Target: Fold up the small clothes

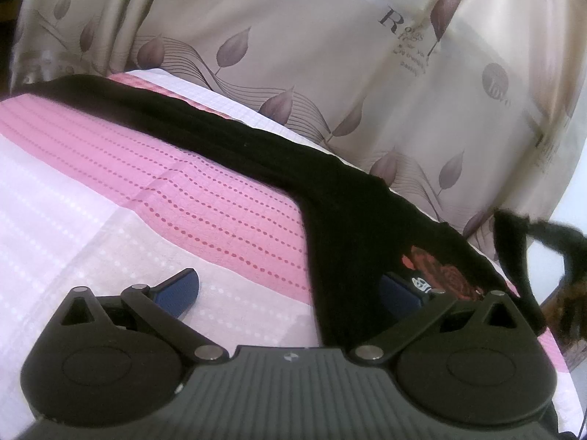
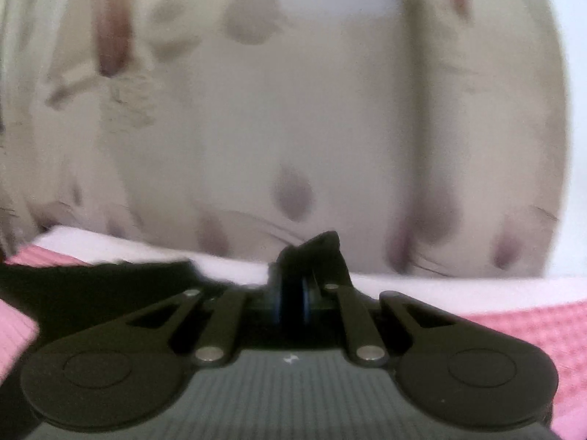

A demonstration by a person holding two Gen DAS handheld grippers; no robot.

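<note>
A small black garment lies stretched over the pink and white bedspread, running from the far left to the near right. It carries a red-brown print near my left gripper. That gripper is open, its blue pads wide apart, and the cloth lies between them and drapes over the right pad. At the right edge a corner of the garment is lifted off the bed. In the blurred right wrist view my right gripper is shut on a fold of the black garment, which trails off to the left.
A beige curtain printed with mauve leaves hangs close behind the bed's far edge. The bedspread spreads to both sides. A blurred brown object shows at the right rim of the left wrist view.
</note>
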